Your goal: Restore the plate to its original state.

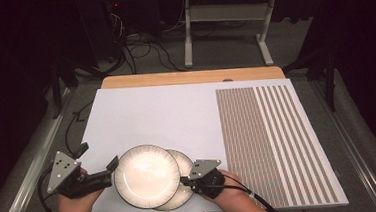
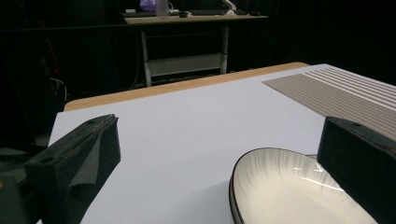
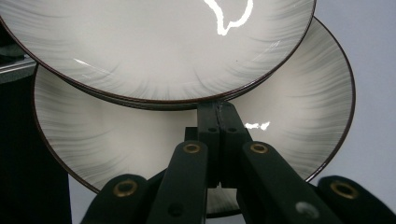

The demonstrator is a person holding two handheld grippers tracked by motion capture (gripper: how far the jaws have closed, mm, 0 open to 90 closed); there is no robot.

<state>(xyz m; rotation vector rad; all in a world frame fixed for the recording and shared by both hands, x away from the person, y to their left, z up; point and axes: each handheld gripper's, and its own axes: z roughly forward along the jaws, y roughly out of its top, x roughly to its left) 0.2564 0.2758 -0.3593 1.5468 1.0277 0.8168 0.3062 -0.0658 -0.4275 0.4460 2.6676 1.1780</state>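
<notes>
Upper plate [image 1: 147,175] overlaps lower plate [image 1: 184,186] at desk [image 1: 166,112] near edge; striped mat [image 1: 271,140] to the right.

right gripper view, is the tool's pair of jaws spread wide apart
No, the right tool has its jaws pressed together, their tips at the upper plate edge.

Both forearms come in from the near edge. The left hand [image 1: 71,204] grips the left gripper [image 1: 99,162], which points level toward the other, its jaws spread wide with nothing pressed between the pads. The right hand [image 1: 228,187] holds the right gripper [image 1: 183,179] pointing back toward the left one, jaws pressed together.
</notes>
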